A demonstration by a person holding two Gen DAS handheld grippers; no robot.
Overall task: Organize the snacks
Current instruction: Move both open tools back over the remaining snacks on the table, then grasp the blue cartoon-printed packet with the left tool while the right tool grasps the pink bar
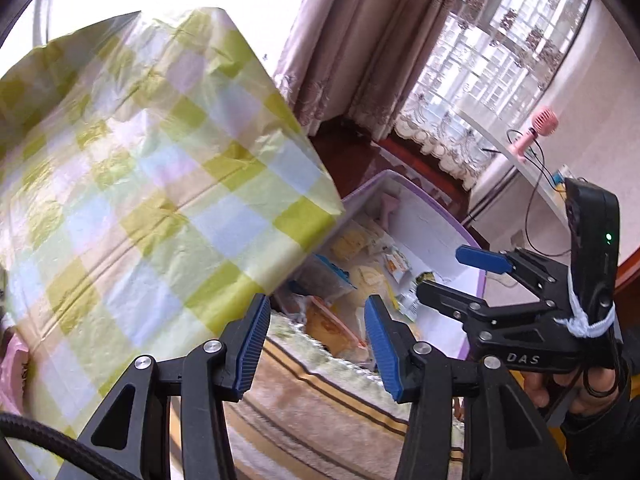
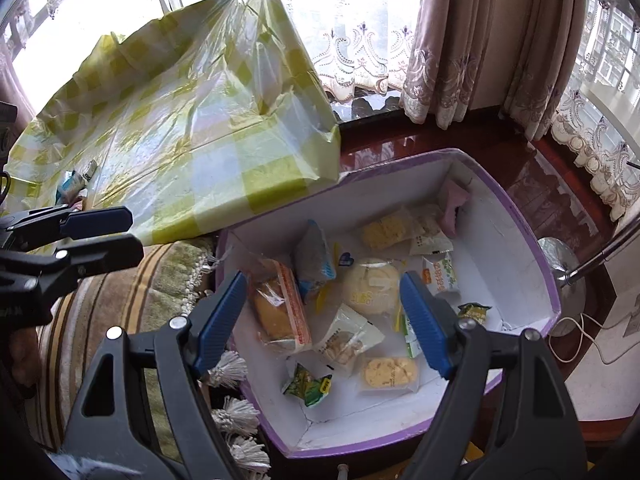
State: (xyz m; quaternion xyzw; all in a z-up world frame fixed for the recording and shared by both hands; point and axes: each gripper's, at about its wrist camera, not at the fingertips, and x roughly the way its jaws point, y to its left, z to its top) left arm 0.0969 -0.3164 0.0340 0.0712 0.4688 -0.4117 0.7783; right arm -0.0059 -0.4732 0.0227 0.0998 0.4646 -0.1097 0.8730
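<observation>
A white box with a purple rim (image 2: 516, 216) stands on the floor below the table corner. It holds several wrapped snacks: an orange-wrapped cake (image 2: 280, 308), a blue packet (image 2: 314, 264), a round yellow bun (image 2: 372, 284) and a small green packet (image 2: 308, 384). My right gripper (image 2: 322, 320) hangs open above the box, nothing between its pads. My left gripper (image 1: 318, 346) is open too and holds nothing, over the rug by the table edge. Each shows in the other's view: the left gripper (image 2: 120, 236) at the left, the right gripper (image 1: 456, 276) over the box (image 1: 472, 240).
A table under a green checked plastic cloth (image 2: 192, 148) stands left of the box, with small packets (image 2: 76, 182) on it. A striped rug with white tassels (image 2: 236, 364) lies beneath. A metal lamp base (image 2: 560, 256) stands right of the box. Curtains (image 2: 460, 40) hang behind.
</observation>
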